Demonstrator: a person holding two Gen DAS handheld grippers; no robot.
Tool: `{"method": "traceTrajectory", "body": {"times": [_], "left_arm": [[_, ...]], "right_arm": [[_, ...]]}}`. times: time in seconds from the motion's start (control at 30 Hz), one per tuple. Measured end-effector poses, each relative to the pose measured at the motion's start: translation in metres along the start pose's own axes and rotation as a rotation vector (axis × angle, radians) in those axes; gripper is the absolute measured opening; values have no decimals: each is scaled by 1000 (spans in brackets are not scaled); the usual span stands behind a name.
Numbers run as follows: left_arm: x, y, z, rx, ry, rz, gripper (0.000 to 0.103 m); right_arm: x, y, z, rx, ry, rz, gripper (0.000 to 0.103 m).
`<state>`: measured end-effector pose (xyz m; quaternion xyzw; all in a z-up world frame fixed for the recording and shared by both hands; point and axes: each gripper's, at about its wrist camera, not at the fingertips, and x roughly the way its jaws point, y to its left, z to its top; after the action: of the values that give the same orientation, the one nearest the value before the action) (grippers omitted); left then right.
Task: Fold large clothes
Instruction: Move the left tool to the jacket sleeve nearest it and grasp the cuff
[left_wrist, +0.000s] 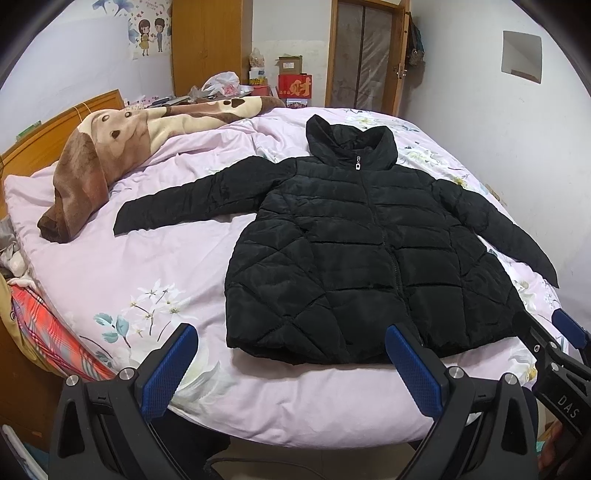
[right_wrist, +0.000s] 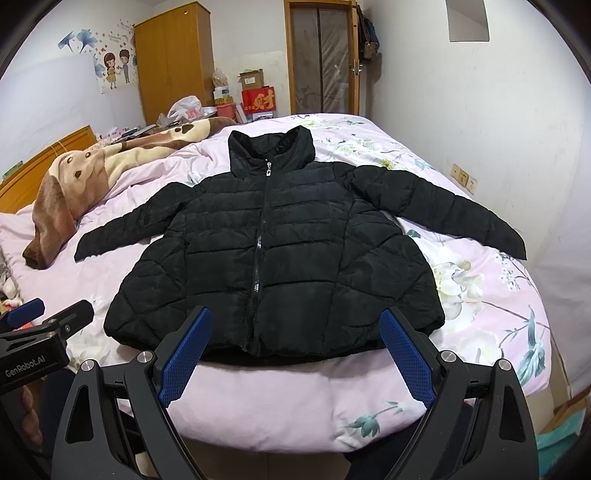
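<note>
A black quilted puffer jacket (left_wrist: 354, 243) lies flat and zipped on the pink floral bed cover (left_wrist: 147, 273), hood at the far side and both sleeves spread out. It also shows in the right wrist view (right_wrist: 280, 251). My left gripper (left_wrist: 291, 354) is open and empty, held near the bed's front edge by the jacket's hem. My right gripper (right_wrist: 295, 347) is open and empty, just in front of the hem's middle. The right gripper's fingers (left_wrist: 569, 325) show at the right of the left wrist view, and the left gripper's fingers (right_wrist: 48, 310) show at the left of the right wrist view.
A brown and cream plush blanket (left_wrist: 110, 147) lies bunched at the bed's left, by the wooden headboard (left_wrist: 44, 136). A wardrobe (right_wrist: 173, 59), boxes (right_wrist: 258, 96) and a door (right_wrist: 321, 55) stand beyond the bed. A white wall (right_wrist: 480, 129) runs along the right side.
</note>
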<state>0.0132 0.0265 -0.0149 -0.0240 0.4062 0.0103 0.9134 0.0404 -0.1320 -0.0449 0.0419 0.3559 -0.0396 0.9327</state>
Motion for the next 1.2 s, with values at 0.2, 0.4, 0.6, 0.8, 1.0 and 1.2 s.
{"method": "traceTrajectory", "body": {"times": [0.2, 0.4, 0.6, 0.8, 1.0, 1.2], "left_arm": [[14, 3, 6, -8, 29, -1, 103], [35, 13, 18, -30, 62, -18, 103], [72, 55, 45, -112, 96, -68, 103], [116, 115, 79, -227, 109, -49, 103], [163, 160, 112, -237, 95, 32, 103], [224, 227, 137, -367, 116, 77, 103]], "right_arm": [[9, 3, 4, -2, 13, -8, 92], [28, 6, 16, -9, 19, -5, 92], [61, 14, 39, -39, 4, 12, 92], [101, 22, 69, -72, -13, 31, 92], [149, 40, 101, -99, -6, 62, 92], [193, 66, 119, -151, -1, 95, 92]]}}
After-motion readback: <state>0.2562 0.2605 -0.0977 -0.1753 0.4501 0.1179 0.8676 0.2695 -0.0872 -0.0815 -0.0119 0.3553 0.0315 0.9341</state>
